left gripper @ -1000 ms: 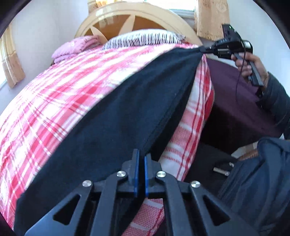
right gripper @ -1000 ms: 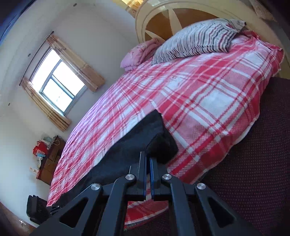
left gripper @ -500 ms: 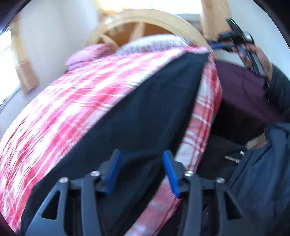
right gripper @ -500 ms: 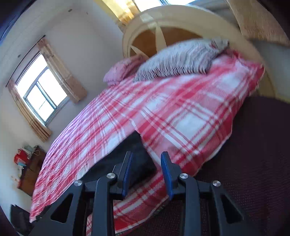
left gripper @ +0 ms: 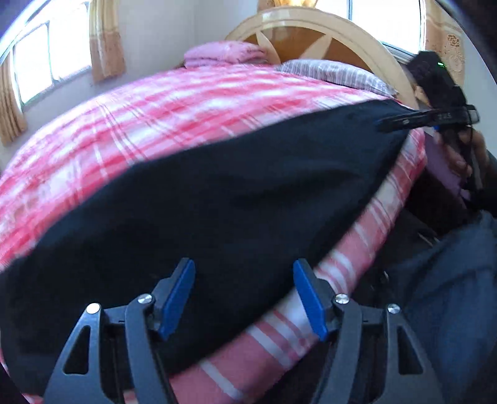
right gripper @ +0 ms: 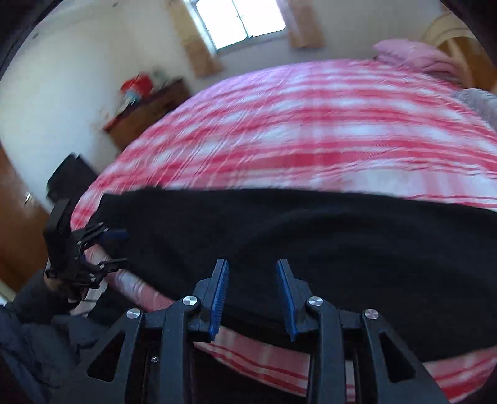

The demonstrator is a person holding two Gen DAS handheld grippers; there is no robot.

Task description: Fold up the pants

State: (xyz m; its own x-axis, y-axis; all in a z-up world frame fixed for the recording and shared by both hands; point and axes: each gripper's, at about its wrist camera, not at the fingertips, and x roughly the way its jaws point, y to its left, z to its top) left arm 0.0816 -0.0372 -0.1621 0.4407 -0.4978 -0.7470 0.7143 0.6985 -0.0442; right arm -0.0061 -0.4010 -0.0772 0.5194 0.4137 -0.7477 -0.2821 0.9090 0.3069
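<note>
The black pants (left gripper: 236,199) lie flat in a long band along the near edge of the bed (left gripper: 192,105), over the red-and-white plaid bedspread (right gripper: 310,124). A narrow strip of bedspread shows between the pants and the near edge in both views.

The left gripper (left gripper: 243,295) has its jaws spread wide. Its blue pads (left gripper: 177,298) sit just above the pants near one end of the band and hold nothing. In the right wrist view, the left gripper (right gripper: 116,248) appears at that end of the pants, at the bed's near corner, jaws apart.

The right gripper (right gripper: 253,298) has its jaws apart to a moderate gap. Its blue pads (right gripper: 219,298) sit over the near edge of the pants, and nothing is between them. In the left wrist view, the right gripper (left gripper: 400,119) reaches the far end of the pants, near the headboard end of the bed.

A striped pillow (left gripper: 335,73) and a pink pillow (left gripper: 226,52) rest against the curved wooden headboard (left gripper: 313,34). Windows (right gripper: 239,18) with tan curtains (left gripper: 105,37) break the white walls. A wooden cabinet (right gripper: 146,112) with red items on top stands against the wall beyond the foot of the bed. Both views are motion-blurred.
</note>
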